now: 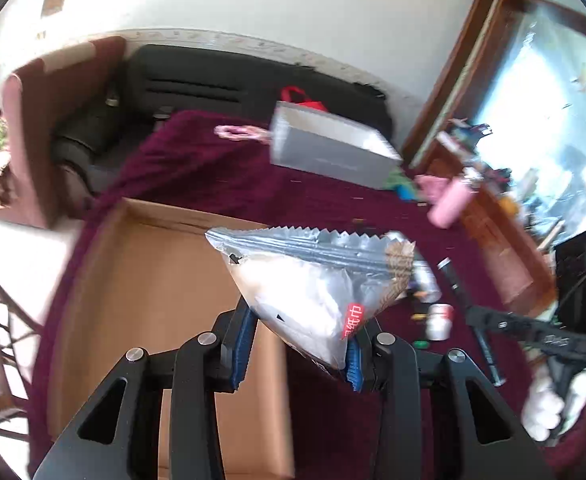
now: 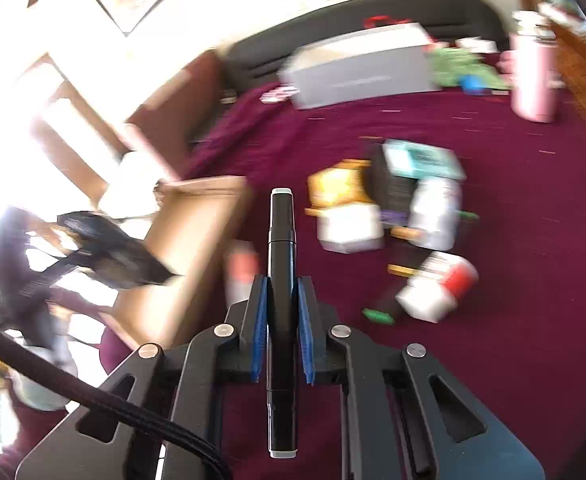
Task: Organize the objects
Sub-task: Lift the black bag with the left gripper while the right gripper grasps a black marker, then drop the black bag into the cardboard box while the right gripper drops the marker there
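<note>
A deep maroon cloth [image 2: 513, 240] covers the counter, and a black sofa [image 1: 197, 80] runs along the far wall behind it. On the left of the counter sits an open brown cardboard box [image 1: 141, 280], its floor bare where it shows. At the far edge stands a grey rectangular carton [image 1: 329, 148] with a red bag handle behind it, and a pale pink cylindrical bottle [image 2: 533, 76] stands upright to its right, near some green scraps.

Between the carton and the near edge lies a blurred cluster: a teal-topped dark box [image 2: 417, 172], a yellow packet [image 2: 337, 184], a white square tub [image 2: 351, 228], a white jar [image 2: 435, 216] and a white bottle with a red cap [image 2: 437, 288] on its side. They crowd together, some touching.

The left gripper [image 1: 297, 352] hangs over the cardboard box's right wall, its blue-padded fingers clenched on the lower corner of a silvery translucent zip pouch [image 1: 313, 280] with a red label, lifted clear of the cloth.

The right gripper [image 2: 281, 328] is clamped on a slim black marker pen [image 2: 281, 264] with pale end caps, pointing away from the camera, just right of the cardboard box.
</note>
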Tool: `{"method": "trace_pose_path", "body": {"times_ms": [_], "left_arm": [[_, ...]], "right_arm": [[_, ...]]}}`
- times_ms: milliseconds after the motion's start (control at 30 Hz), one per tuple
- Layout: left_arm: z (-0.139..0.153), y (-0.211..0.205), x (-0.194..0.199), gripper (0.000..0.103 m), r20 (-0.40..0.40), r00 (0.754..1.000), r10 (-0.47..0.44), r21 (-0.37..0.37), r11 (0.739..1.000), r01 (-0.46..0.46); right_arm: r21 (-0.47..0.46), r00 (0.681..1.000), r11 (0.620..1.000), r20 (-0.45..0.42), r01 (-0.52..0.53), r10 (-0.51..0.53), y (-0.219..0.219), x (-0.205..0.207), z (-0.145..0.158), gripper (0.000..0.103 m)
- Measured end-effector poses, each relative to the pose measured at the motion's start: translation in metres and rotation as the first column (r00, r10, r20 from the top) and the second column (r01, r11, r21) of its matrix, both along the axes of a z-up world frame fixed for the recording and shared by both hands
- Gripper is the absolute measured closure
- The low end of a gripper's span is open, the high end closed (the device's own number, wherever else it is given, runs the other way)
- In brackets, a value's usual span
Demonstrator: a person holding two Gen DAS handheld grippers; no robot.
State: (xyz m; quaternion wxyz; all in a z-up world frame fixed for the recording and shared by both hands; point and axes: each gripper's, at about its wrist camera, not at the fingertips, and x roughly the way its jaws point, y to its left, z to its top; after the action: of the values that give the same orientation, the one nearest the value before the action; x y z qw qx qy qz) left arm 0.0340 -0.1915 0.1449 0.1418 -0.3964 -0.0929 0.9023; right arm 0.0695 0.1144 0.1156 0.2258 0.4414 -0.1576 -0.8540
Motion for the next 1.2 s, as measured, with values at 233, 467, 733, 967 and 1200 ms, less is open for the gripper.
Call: {"method": "trace_pose_path", "body": {"times_ms": [233, 467, 733, 967, 1200], "left_arm": [[-0.034, -0.034, -0.067, 0.07, 0.093, 0.993, 0.079, -0.13, 0.989, -0.066], [-0.083, -0.023, -0.124, 0.069, 0.155, 0.984, 0.091, -0.196, 0.979, -0.06], [-0.101, -0.02, -0.144, 0.056, 0.223, 0.967, 0.123, -0.223, 0.972, -0.072], [-0.122, -0.038, -0.143, 0.037, 0.345, 0.927, 0.148, -0.181, 0.979, -0.089], [-0.1, -0.037, -0.117, 0.037, 0.317, 0.933, 0.173, -0.266, 0.96, -0.088]], "right_arm": [[-0.039, 0.994, 0.997, 0.082, -0.067, 0.07, -0.118, -0.078, -0.014, 0.09], [0.036, 0.98, 0.999, 0.196, -0.026, 0.019, -0.189, -0.15, -0.068, 0.09], [0.1, 0.975, 0.995, 0.217, 0.027, -0.048, -0.198, -0.175, -0.091, 0.092], [0.101, 0.984, 0.995, 0.176, 0.019, -0.036, -0.194, -0.176, -0.091, 0.09], [0.1, 0.997, 0.995, 0.065, 0.026, -0.033, -0.179, -0.155, -0.064, 0.084]]}}
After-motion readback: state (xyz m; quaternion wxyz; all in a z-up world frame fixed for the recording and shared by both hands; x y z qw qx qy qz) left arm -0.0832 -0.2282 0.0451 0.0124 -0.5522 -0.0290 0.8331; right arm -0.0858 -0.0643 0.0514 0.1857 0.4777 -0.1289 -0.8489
